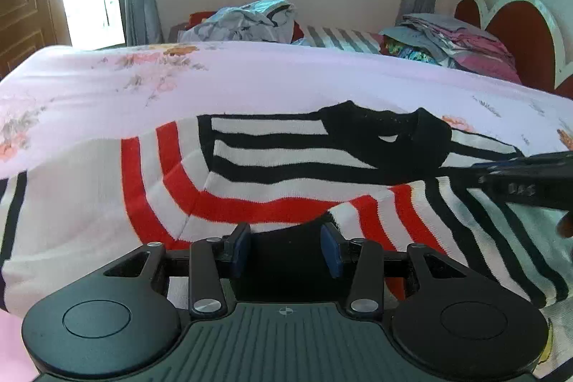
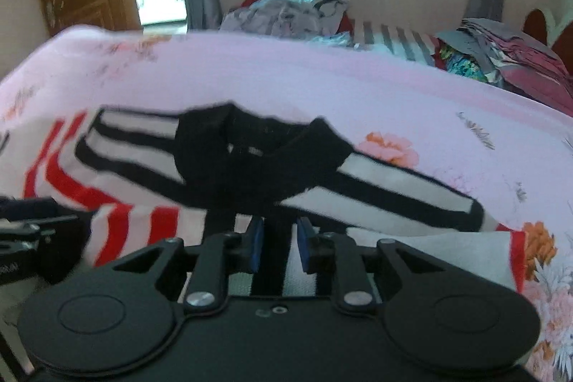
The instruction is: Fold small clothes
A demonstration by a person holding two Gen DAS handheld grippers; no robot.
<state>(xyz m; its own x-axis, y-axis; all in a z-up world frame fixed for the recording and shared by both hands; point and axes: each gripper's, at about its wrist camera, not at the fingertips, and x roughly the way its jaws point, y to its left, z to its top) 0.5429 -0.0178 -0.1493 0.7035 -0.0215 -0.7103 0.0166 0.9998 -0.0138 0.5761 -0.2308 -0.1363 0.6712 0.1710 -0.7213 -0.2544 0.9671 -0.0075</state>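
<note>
Two claws at work | striped sweater spread across frame centre on the bed, flat for folding | left claw half-open around black fabric, grip unclear | right claw narrow, apparently pinching a black-striped fold to carry over.

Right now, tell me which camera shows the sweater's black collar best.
The left wrist view: the black collar is sharp there and fully visible on the striped sweater. The right wrist view shows it closer and centred, but blurred.
</note>
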